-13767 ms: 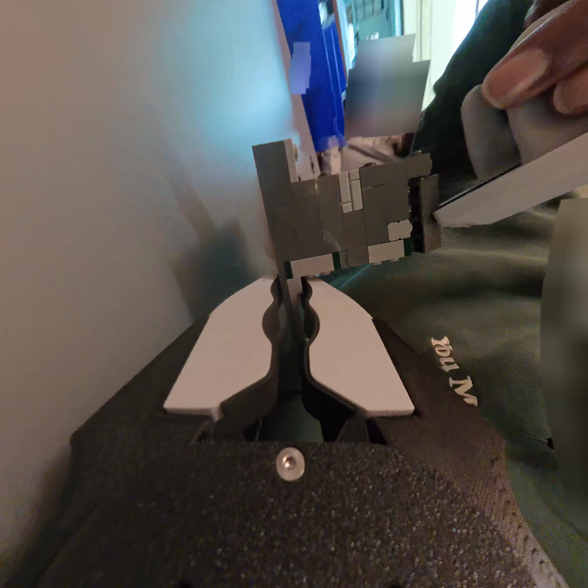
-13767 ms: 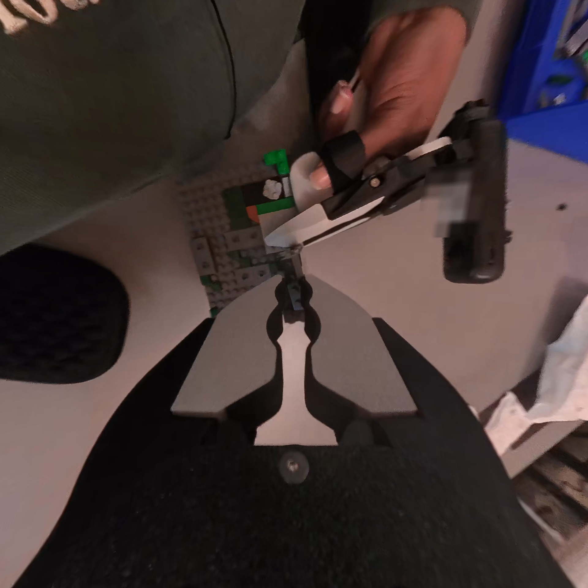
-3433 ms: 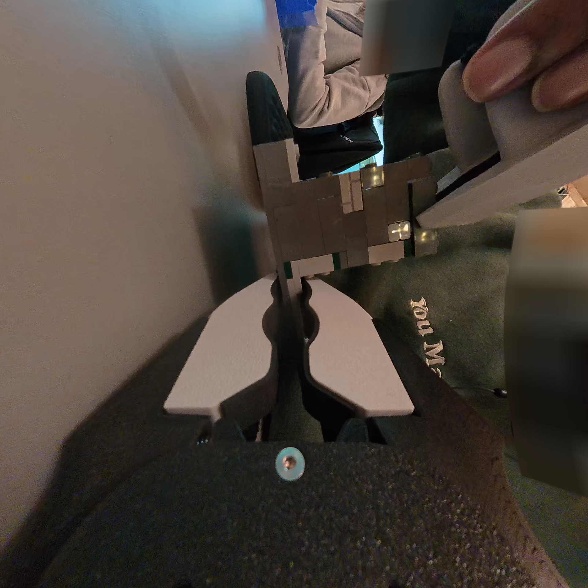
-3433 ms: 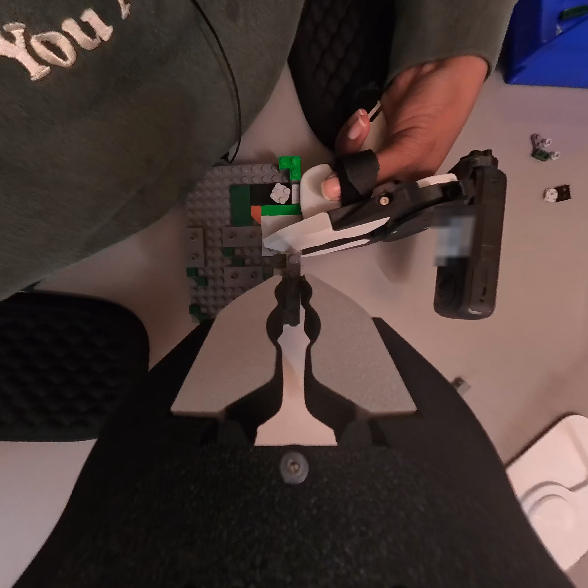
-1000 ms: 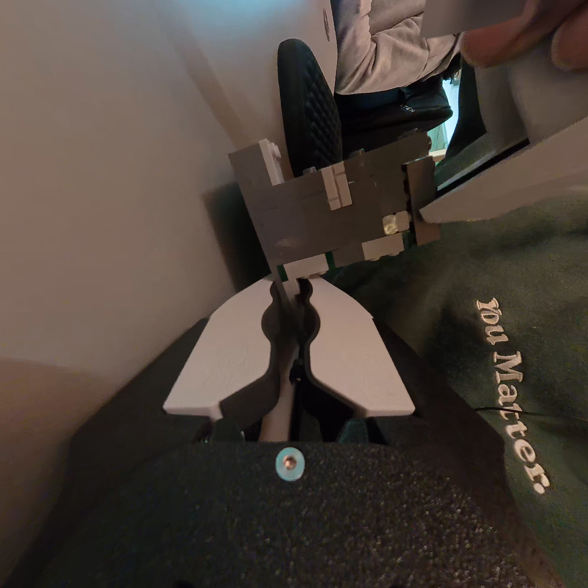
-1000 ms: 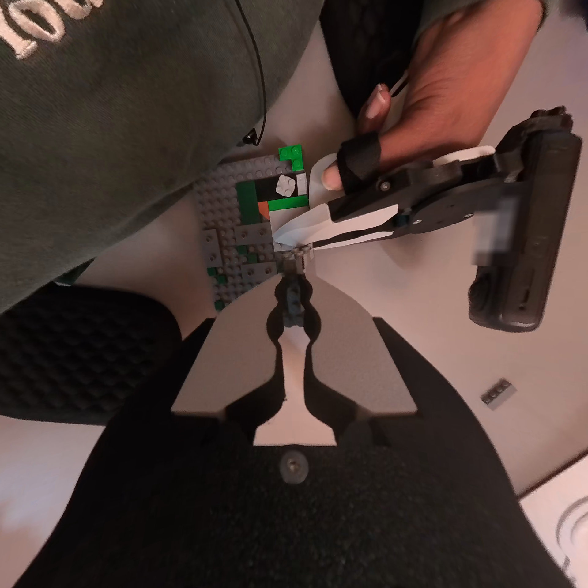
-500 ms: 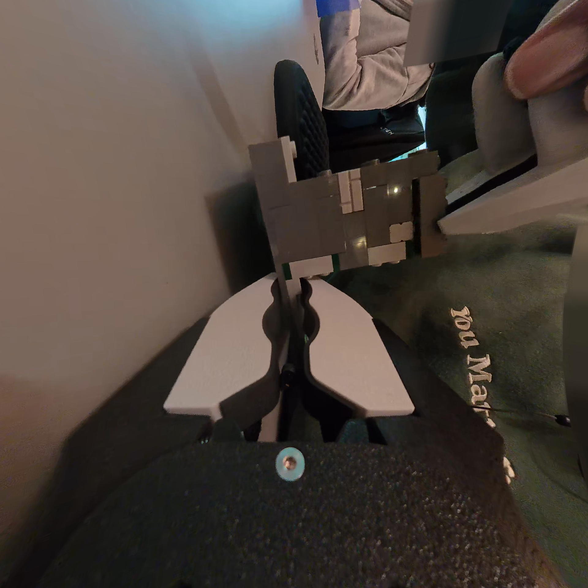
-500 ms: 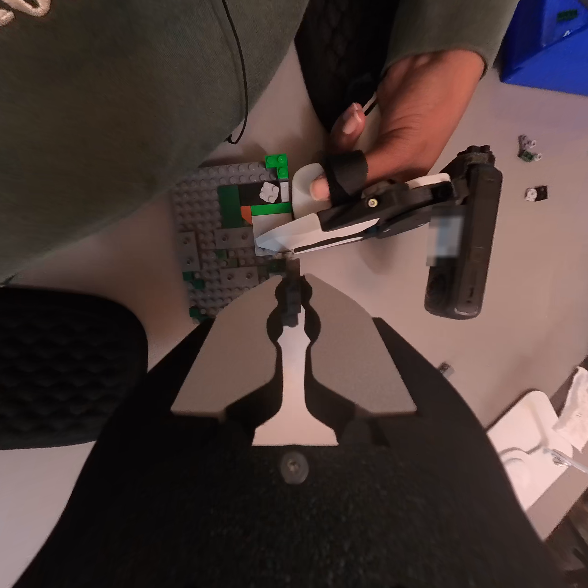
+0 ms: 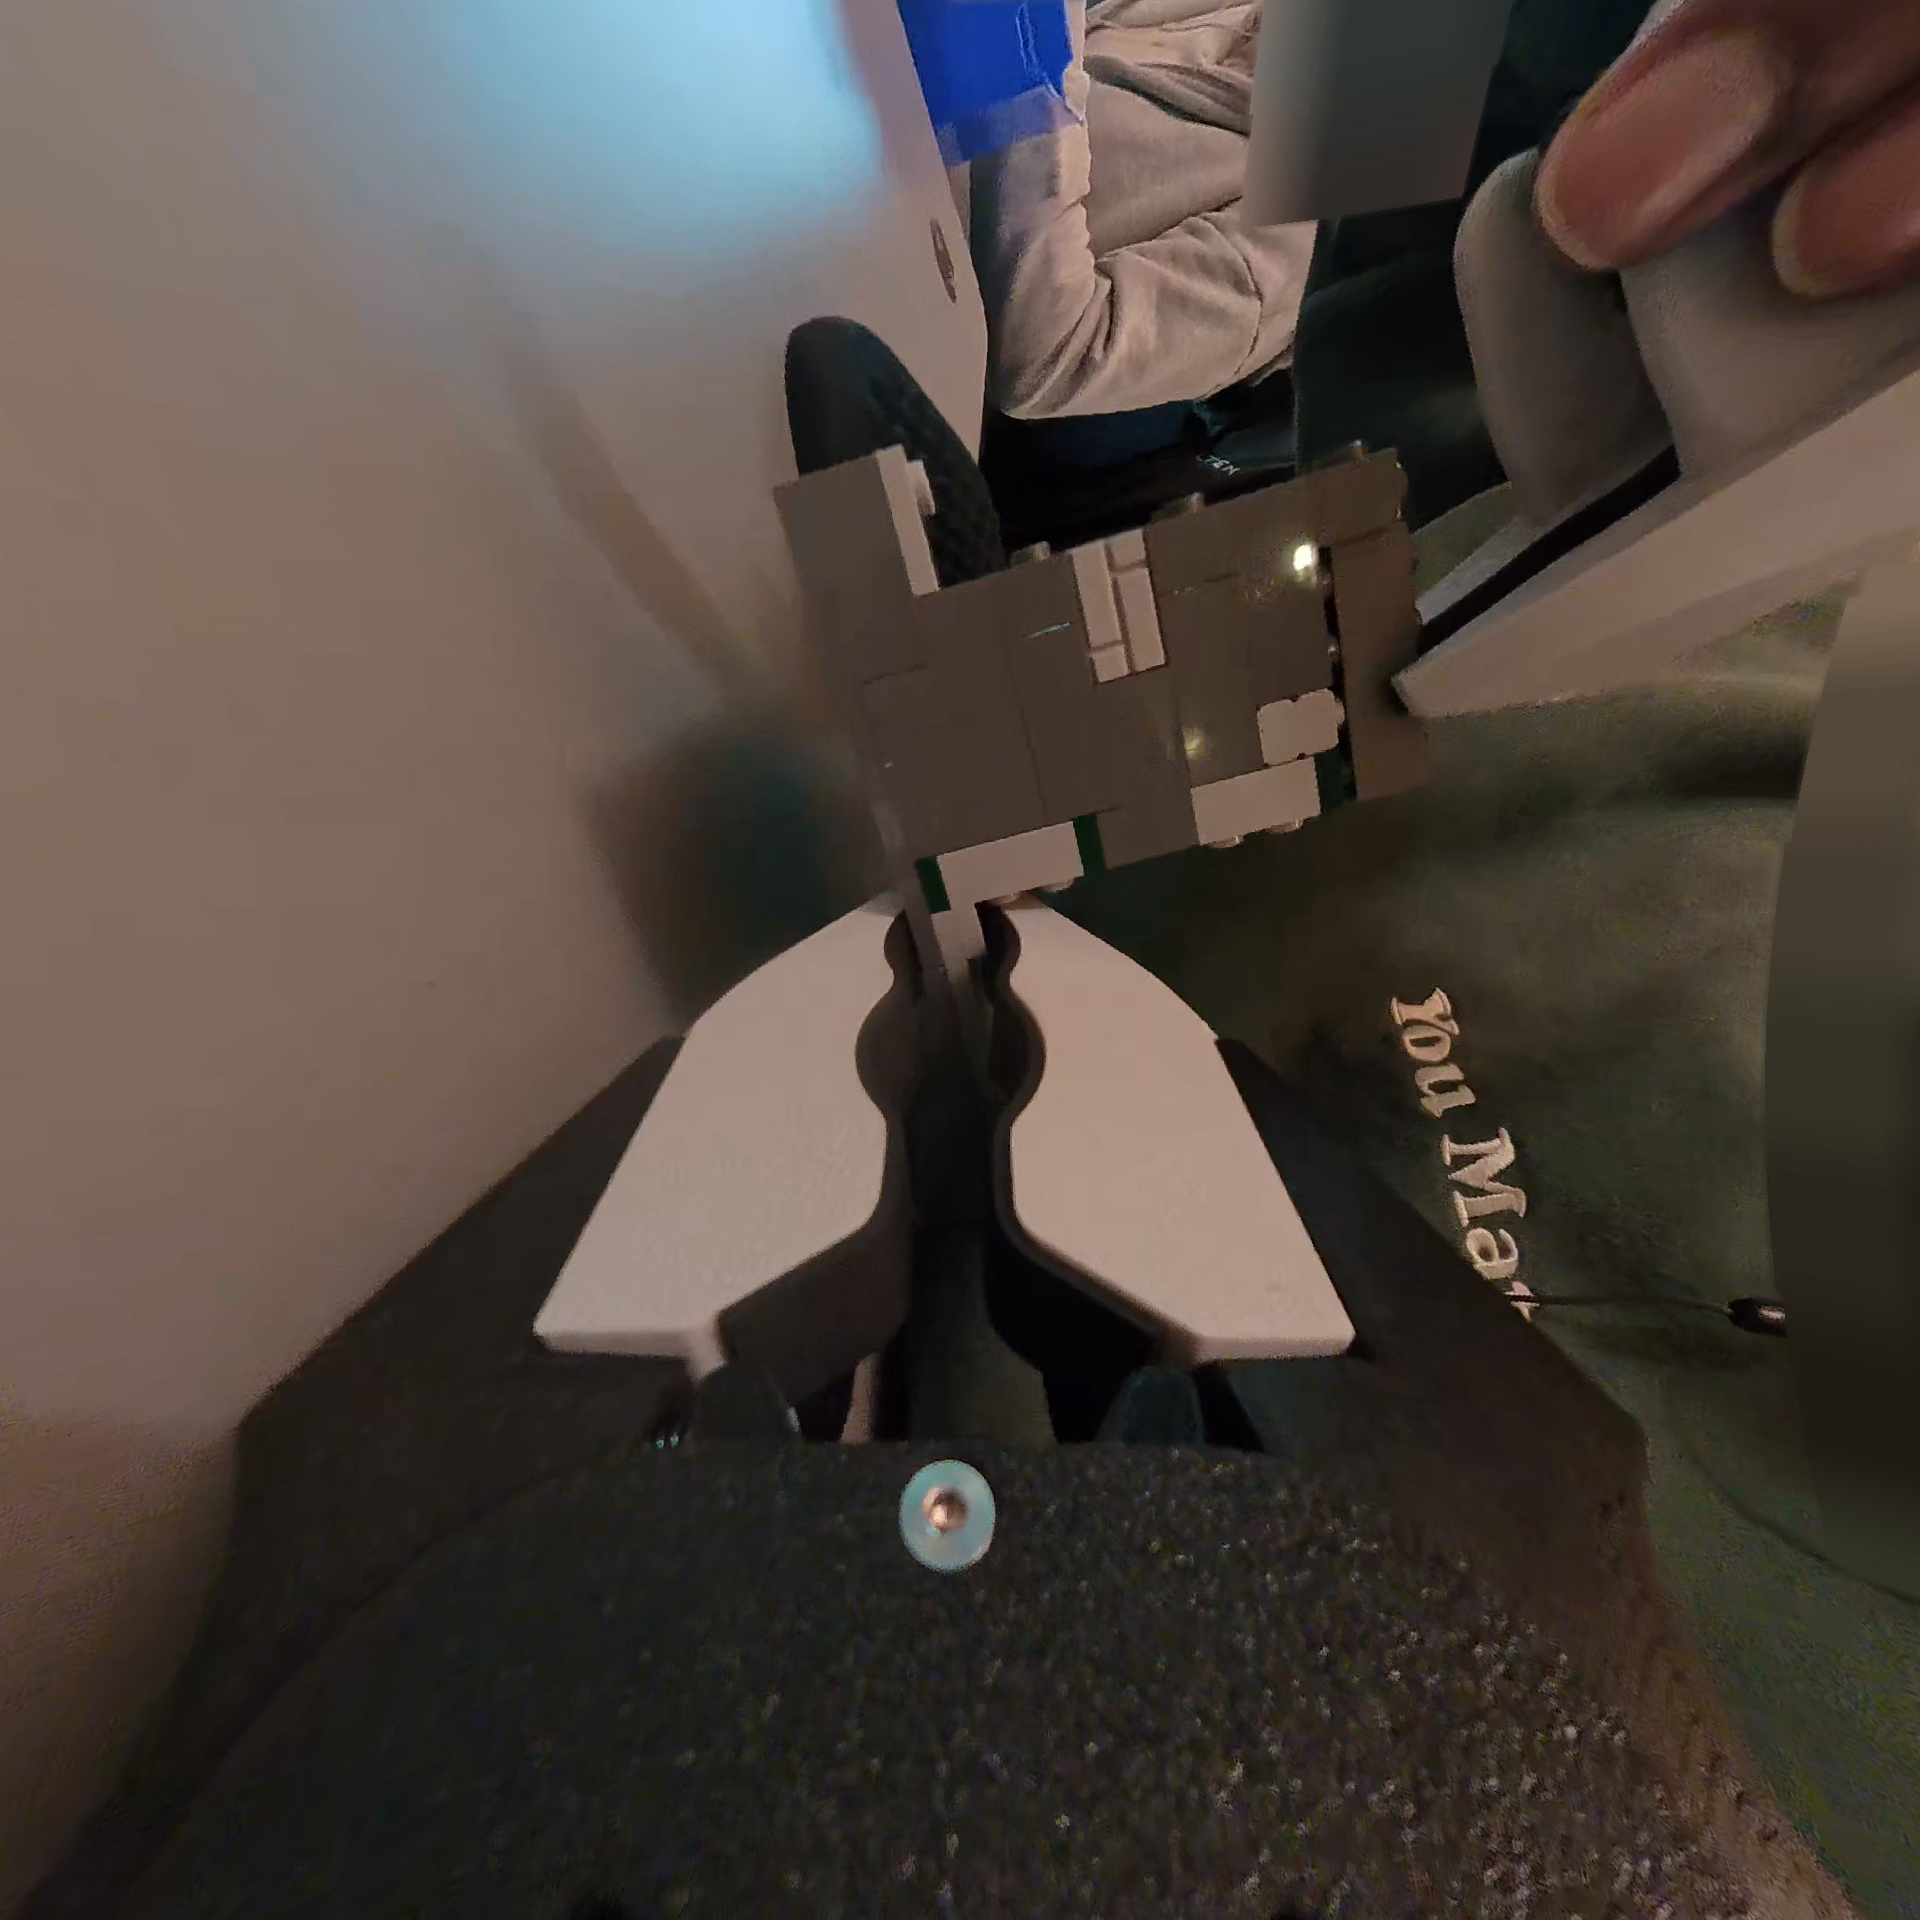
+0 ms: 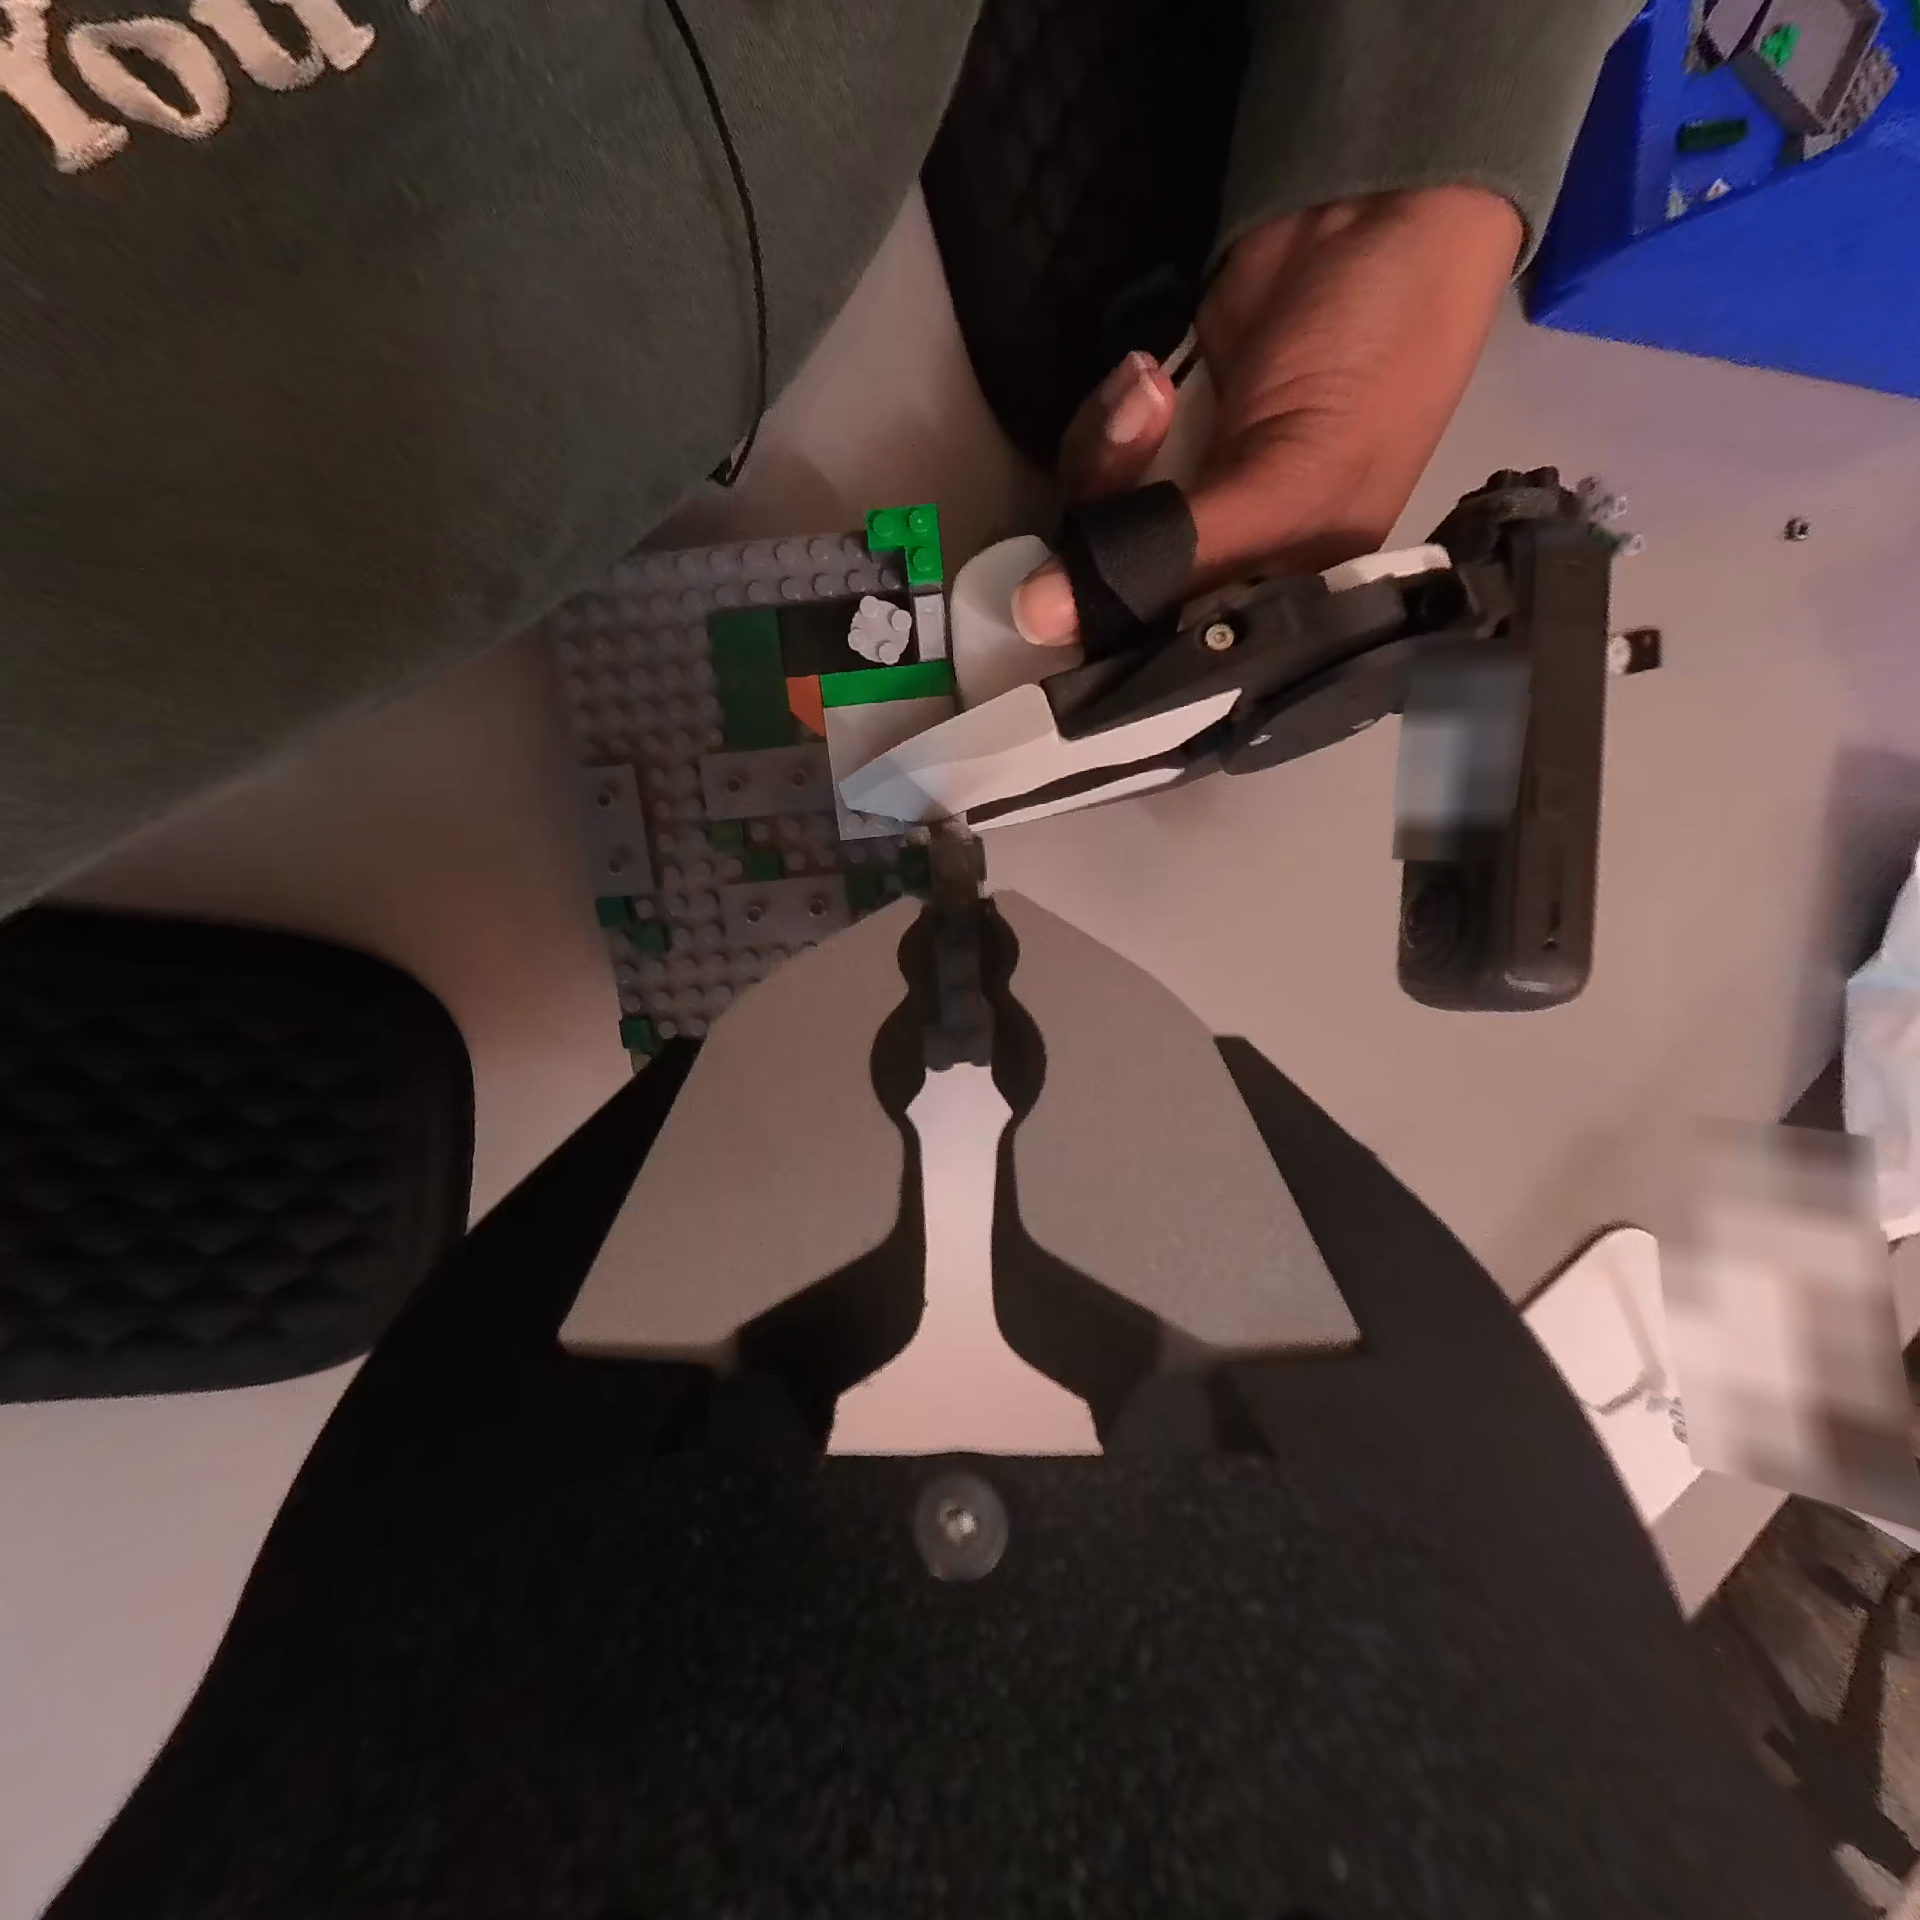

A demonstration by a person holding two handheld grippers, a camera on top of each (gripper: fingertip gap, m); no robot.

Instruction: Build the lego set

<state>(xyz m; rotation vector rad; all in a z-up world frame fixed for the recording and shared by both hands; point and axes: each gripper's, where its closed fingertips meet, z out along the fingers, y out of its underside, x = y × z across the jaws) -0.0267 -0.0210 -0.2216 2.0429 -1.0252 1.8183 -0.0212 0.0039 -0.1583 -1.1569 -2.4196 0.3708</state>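
Note:
My left gripper (image 9: 951,925) is shut on the edge of the grey lego baseplate (image 9: 997,707), which it holds up on edge, underside facing the camera. In the right wrist view the baseplate (image 10: 644,707) shows its studded top with green, black and grey pieces, and the left gripper (image 10: 873,800) clamps its right edge. My right gripper (image 10: 956,914) is shut on a small dark grey brick (image 10: 956,977), whose far end touches the baseplate's edge beside the left gripper's tips. The right gripper's fingers (image 9: 1558,634) meet the build's right end in the left wrist view.
A person's green sweatshirt (image 10: 312,416) is close behind the build. A black chair armrest (image 10: 208,1143) lies left. A blue box (image 10: 1766,208) with lego parts sits at the upper right, small loose pieces (image 10: 1642,649) lie on the white table, and a white object (image 10: 1600,1361) sits at the lower right.
Both grippers kept their hold. The build and grippers shifted together slightly, and the right wrist view swung so the blue box came into sight.

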